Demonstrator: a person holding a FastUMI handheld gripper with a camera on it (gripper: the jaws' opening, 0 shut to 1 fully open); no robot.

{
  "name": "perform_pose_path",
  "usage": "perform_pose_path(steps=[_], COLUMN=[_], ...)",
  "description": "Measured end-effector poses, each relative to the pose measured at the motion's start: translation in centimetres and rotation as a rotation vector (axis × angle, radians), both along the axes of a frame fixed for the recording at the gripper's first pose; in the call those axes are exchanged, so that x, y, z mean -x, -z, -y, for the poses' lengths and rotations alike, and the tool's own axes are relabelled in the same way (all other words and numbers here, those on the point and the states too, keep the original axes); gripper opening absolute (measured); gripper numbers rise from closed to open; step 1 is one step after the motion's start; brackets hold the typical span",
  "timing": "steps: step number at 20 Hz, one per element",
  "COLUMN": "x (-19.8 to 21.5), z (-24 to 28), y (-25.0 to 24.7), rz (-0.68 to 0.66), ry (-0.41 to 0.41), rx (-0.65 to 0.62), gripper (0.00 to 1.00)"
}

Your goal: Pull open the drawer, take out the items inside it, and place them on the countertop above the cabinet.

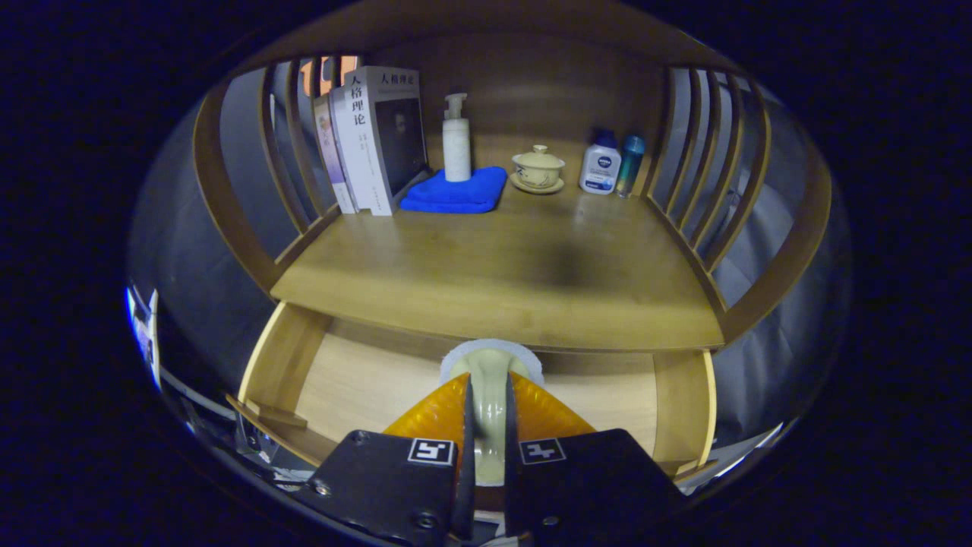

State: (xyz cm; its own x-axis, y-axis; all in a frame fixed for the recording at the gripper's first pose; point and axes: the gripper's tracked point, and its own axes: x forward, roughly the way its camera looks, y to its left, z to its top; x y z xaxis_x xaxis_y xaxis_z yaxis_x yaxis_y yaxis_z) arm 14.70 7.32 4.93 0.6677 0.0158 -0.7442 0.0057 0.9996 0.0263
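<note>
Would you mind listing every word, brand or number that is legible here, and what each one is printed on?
"人格理论": on the spine and front cover of the tall grey-white book.
White bottle with a blue cap: label too small to read.
Thin pale book beside the tall one: spine print blurred.
Square markers on the gripper, shut on a cream-coloured item: patterns, no words.
</note>
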Motion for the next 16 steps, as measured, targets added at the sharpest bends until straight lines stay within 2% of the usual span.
perform_pose_path(steps=[8, 16], x=[-0.4, -7.1], z=[-0.3, 0.0], y=[-2.9, -4.3], rz=[0.056, 0.112], ry=[-0.025, 0.019], rx=[-0.008, -0.012], gripper=[0.18, 0.18])
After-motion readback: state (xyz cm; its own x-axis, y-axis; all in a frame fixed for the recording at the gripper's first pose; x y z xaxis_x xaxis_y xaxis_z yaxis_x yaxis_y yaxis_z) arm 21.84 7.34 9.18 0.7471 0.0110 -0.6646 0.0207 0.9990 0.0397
